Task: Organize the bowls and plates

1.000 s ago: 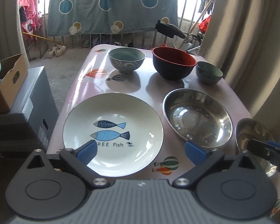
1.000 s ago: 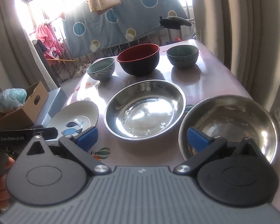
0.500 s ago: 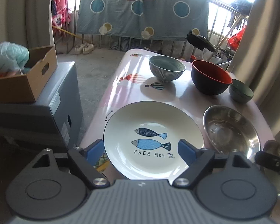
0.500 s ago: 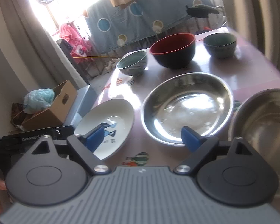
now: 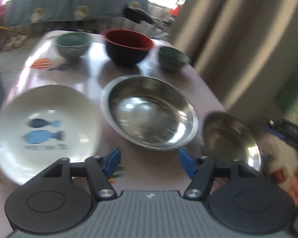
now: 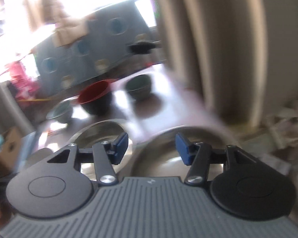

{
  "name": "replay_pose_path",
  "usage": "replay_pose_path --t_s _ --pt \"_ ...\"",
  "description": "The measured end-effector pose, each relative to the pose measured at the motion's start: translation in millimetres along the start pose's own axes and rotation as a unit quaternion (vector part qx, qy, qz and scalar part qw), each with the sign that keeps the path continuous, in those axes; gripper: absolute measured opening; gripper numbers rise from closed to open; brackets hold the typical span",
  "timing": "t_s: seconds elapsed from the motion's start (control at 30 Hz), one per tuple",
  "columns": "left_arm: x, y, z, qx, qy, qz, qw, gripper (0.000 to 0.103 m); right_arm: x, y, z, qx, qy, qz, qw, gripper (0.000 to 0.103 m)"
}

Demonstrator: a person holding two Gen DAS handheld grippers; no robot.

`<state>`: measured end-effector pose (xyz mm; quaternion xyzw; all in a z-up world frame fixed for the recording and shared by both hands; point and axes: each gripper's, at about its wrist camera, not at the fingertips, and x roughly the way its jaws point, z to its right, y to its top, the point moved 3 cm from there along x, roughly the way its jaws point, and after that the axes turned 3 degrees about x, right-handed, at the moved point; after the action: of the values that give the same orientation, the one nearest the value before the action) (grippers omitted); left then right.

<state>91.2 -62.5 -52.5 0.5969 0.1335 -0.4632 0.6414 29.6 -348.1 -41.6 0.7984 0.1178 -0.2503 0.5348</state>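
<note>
Over a pink table [image 5: 85,73], the left gripper [image 5: 149,159] hangs with jaws closing on nothing, near the rim of a wide steel bowl [image 5: 149,113] beside a white fish plate [image 5: 43,127]. The right gripper [image 6: 151,148], also closing and empty, hovers above a second steel bowl [image 6: 159,158]; three bowls line the far edge.

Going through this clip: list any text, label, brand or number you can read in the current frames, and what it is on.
None can be read in either view.
White fish plate: one printed line under the two blue fish, too blurred to read.
Left gripper body: a small pale mark on the ribbed top, a logo rather than letters.
Right gripper body: the same small mark, no readable letters.
Red tag at the left view's right edge: blurred, no text legible.
</note>
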Motion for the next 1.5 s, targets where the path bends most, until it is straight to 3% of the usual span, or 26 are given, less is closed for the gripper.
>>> replay_pose_path --t_s 0.2,0.4,0.67,1.07,1.13,1.2,1.23,1.5 --pt "21 -8 33 0.002 -0.031 -0.017 0.9994 0.052 33 7 57 -0.034 -0.073 -0.014 0.997 0.045" --pt "49 -11 53 -0.014 -0.058 -0.042 0.9973 0.042 71 -4 89 -0.024 -0.06 -0.059 0.996 0.037" --pt "82 -10 84 -0.017 -0.088 -0.055 0.9944 0.042 71 -9 107 0.012 -0.04 -0.066 0.997 0.023" --pt "113 -12 103 0.013 -0.016 -0.057 0.9982 0.037 70 -25 121 0.041 -0.017 -0.095 0.994 0.015" --pt "115 -10 105 0.023 -0.006 -0.055 0.9982 0.033 70 -26 121 0.039 -0.015 -0.094 0.995 0.015" --pt "118 -9 107 0.031 0.006 -0.056 0.998 0.017 71 -27 120 0.038 -0.014 -0.093 0.995 0.012" --pt "119 -9 108 0.033 0.008 -0.057 0.9978 0.016 71 -27 119 0.037 -0.014 -0.094 0.995 0.011" --pt "119 -6 114 0.051 0.037 -0.057 0.9964 0.016 66 -27 112 0.031 -0.02 -0.093 0.995 0.01"
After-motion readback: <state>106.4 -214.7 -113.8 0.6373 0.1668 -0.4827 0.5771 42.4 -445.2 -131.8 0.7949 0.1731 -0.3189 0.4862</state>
